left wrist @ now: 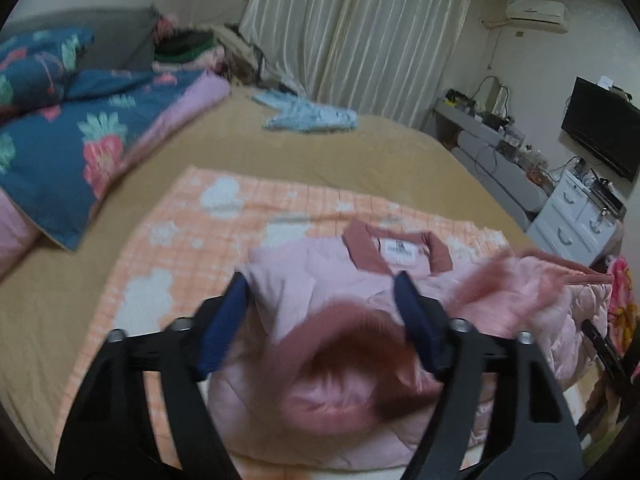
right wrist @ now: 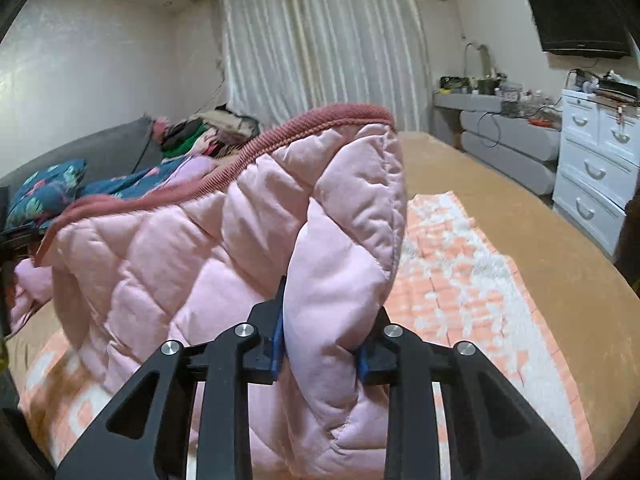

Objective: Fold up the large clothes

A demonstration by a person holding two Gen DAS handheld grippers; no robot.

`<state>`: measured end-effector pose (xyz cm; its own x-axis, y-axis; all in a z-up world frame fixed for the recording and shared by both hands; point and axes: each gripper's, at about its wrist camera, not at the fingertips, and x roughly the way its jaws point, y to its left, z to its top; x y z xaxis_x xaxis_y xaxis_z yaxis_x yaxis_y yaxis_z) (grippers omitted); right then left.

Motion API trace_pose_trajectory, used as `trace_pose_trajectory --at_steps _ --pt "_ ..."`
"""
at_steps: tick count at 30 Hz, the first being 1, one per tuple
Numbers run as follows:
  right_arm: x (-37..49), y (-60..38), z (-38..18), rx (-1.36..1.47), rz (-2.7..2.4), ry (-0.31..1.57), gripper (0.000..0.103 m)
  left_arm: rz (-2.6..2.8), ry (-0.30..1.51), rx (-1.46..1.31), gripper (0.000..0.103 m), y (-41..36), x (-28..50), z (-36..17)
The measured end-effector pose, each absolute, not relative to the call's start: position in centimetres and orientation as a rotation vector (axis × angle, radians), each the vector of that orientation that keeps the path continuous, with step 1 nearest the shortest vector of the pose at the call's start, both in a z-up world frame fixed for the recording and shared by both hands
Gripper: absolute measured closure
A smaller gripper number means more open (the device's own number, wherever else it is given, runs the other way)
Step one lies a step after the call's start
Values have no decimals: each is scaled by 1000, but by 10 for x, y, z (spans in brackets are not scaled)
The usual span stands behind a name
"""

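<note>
Pale curtains across the far wall, wall-mounted television, white drawers, tan bed, air conditioner high up

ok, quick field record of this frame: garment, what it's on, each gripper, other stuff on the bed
garment: pink quilted jacket, ribbed darker pink collar, label showing
surface: orange checked blanket over a tan bedsheet
left gripper: jaws open, jacket's blurred cuff between them, no clamp visible
right gripper: jaws shut on a fold of the jacket, edge lifted off the blanket
other items: blue floral quilt at the left, light blue garment farther back
blur: left view motion-blurred near the jaws
</note>
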<state>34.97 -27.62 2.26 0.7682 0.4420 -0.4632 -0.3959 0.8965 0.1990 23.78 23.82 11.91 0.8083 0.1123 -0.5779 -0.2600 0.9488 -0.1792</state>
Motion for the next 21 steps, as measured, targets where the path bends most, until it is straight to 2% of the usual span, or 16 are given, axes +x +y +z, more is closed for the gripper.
trace_pose_trajectory --at_steps 3,6,17,21 --pt "354 -265 25 71 428 510 82 216 530 -172 18 230 233 140" --pt "363 -261 23 55 413 483 83 260 533 -107 15 228 233 143" --pt "375 -266 15 81 427 473 81 315 695 -158 12 263 244 68" --pt "383 -263 11 96 427 501 72 321 753 -176 12 267 249 43"
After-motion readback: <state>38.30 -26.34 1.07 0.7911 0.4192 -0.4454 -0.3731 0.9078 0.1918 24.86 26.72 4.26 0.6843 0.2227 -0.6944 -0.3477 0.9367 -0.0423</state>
